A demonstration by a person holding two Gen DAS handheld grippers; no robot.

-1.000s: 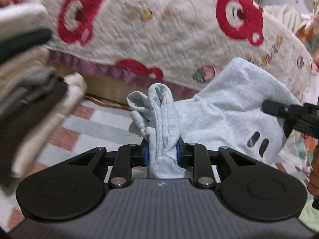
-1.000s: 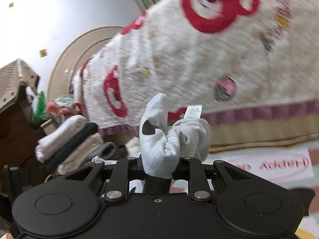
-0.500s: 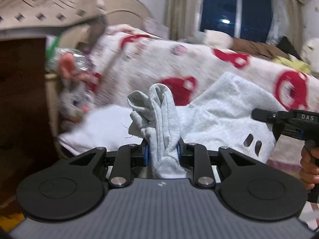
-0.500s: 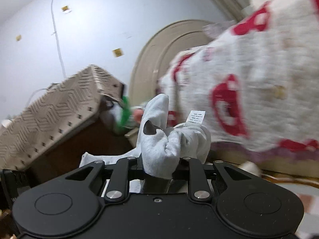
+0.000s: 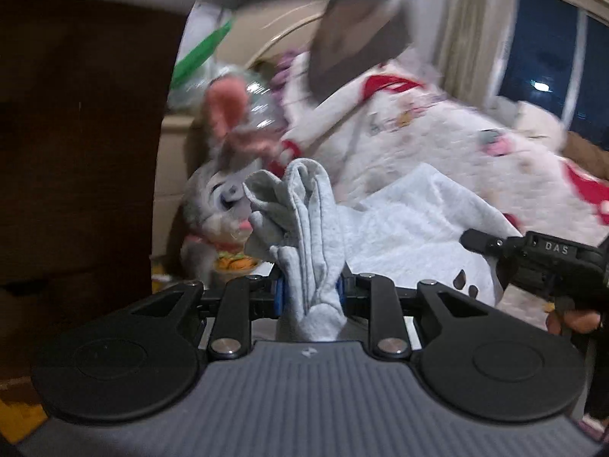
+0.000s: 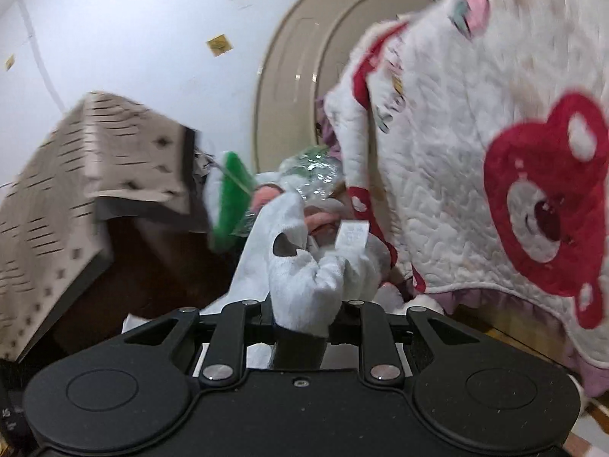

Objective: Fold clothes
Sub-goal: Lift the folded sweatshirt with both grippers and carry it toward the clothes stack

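Both grippers are swinging away from the striped floor mat seen a second ago and are now facing the head of the bed, where a white quilt with red bear prints [image 6: 475,160] is lying. Beside that quilt, the left gripper [image 5: 310,291] is pinching a bunched fold of the pale grey knitted garment [image 5: 399,224] tightly between its blue pads. That cloth is stretching rightward, in front of the quilt, to the right gripper [image 6: 302,306], whose jaws are easing open while another wad, with a white care label [image 6: 352,234], is sitting between them. Left of the quilt, a grey plush rabbit with pink ears [image 5: 220,190] is sitting against a dark wooden cabinet [image 5: 76,133].
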